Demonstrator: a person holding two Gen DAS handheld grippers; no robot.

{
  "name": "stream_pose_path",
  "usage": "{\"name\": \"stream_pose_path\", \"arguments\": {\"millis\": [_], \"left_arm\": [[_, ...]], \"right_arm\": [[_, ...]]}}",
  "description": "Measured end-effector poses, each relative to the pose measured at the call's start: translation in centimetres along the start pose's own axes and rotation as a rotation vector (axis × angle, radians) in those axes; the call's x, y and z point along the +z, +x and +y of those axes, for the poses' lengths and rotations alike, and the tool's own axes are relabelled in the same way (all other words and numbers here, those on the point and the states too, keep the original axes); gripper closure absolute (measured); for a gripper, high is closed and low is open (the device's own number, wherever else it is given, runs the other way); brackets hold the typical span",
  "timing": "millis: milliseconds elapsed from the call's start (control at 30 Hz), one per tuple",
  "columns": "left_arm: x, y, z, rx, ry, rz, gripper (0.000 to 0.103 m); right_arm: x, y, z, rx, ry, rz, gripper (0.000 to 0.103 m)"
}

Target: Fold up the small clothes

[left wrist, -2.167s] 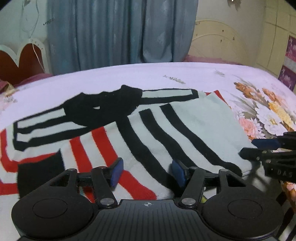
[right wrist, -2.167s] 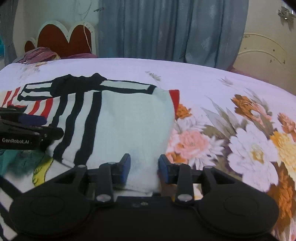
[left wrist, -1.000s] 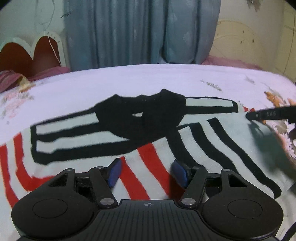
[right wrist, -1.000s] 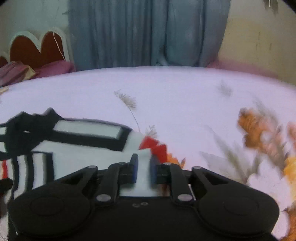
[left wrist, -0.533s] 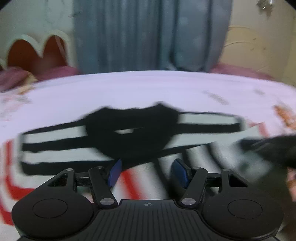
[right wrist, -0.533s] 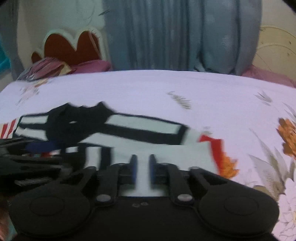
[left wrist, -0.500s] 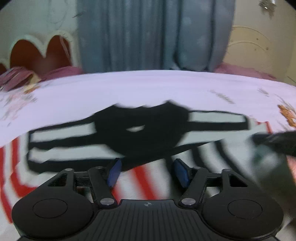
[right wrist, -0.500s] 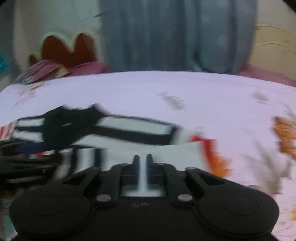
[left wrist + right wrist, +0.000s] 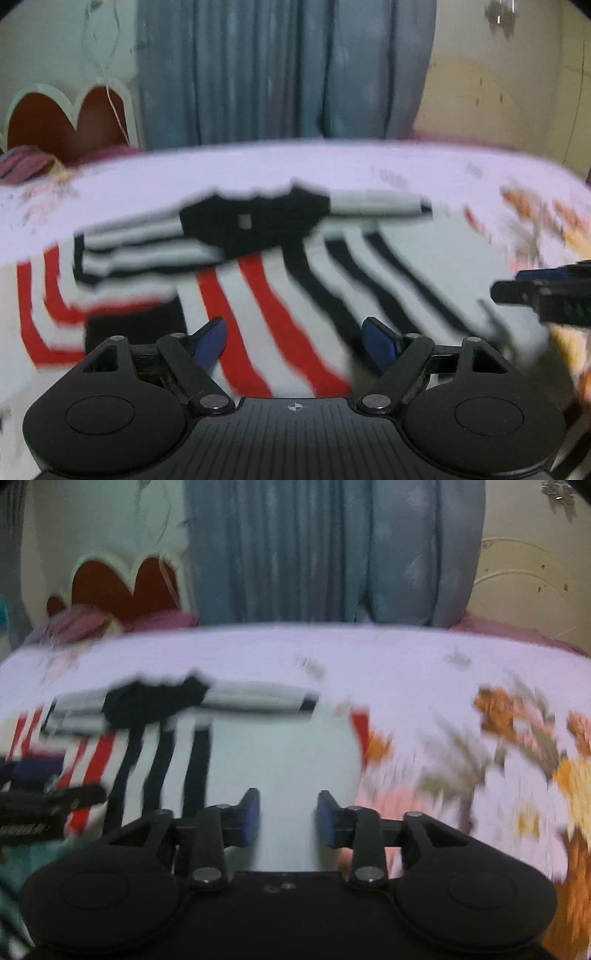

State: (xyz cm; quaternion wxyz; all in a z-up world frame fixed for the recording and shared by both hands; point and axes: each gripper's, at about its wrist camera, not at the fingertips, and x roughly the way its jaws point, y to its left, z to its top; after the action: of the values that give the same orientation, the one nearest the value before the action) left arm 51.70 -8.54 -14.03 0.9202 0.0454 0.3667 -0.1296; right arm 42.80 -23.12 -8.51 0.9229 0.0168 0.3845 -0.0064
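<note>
A small striped sweater with red, black and pale bands and a black collar lies folded on the bed; it also shows in the right wrist view. My left gripper is open and empty, low over the sweater's near edge. My right gripper is open and empty over the pale panel at the sweater's near right. Each gripper appears at the side of the other's view, the right one in the left wrist view and the left one in the right wrist view. Both views are motion-blurred.
The bed sheet is pale lilac with orange and pink flowers at the right. A heart-shaped red headboard and blue-grey curtains stand behind the bed. Pink bedding lies at the far left.
Both grippers have pulled back toward the sweater's near edge. My right gripper, nearly shut half a second ago, has opened. My left gripper stayed open.
</note>
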Motion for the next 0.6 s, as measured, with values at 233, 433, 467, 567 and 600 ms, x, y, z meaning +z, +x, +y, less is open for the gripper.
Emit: {"name": "stream_pose_path", "arguments": {"millis": [233, 433, 467, 567, 600], "left_arm": [[-0.9, -1.8, 0.5, 0.067, 0.011, -0.04, 0.024], [-0.9, -2.5, 1.4, 0.112, -0.023, 0.003, 0.023], [-1.0, -3.2, 1.7, 0.116, -0.049, 0.002, 0.023], [-2.3, -5.4, 3.2, 0.153, -0.114, -0.002, 0.023], [-2.8, -6.3, 3.9, 0.174, -0.129, -0.004, 0.023]], "right_arm": [[-2.1, -2.6, 0.6, 0.007, -0.024, -0.019, 0.066], [-2.3, -2.6, 0.9, 0.028, -0.081, 0.032, 0.067], [-2.1, -3.5, 0.7, 0.034, -0.063, -0.005, 0.065], [-1.6, -4.3, 0.4, 0.048, -0.047, -0.026, 0.065], [-1.5, -4.5, 0.4, 0.053, -0.046, -0.033, 0.065]]}}
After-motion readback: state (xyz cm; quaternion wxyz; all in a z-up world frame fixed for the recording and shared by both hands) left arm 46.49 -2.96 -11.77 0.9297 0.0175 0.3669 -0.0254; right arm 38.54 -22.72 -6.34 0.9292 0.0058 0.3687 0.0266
